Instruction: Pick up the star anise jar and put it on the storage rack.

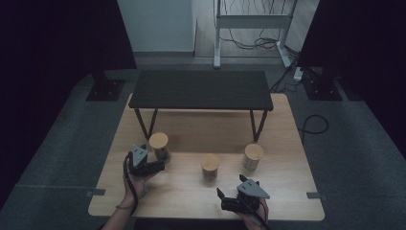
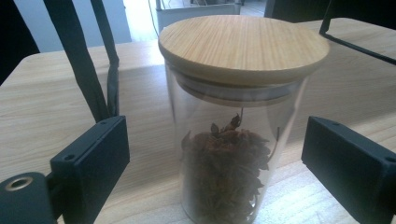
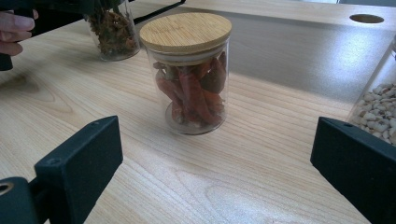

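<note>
you had a wooden table (image 1: 191, 191) under you, a dark bench (image 1: 200, 89) standing across its far half. three lidded glass jars sat in a row before it. your left gripper (image 2: 215, 163) held its jaws spread around the star anise jar (image 2: 233, 126) at the left, not touching it. your right gripper (image 3: 215, 163), jaws wide apart, faced the chilli jar (image 3: 191, 74) mid-table; the bean jar (image 3: 380, 109) stood just right.

The clear glass jar of pale beans (image 3: 379, 109) was cut off by the right gripper view's right edge. The clear glass jar of dark star-shaped spice (image 2: 233, 140) lost its base below the left gripper view's bottom edge.
</note>
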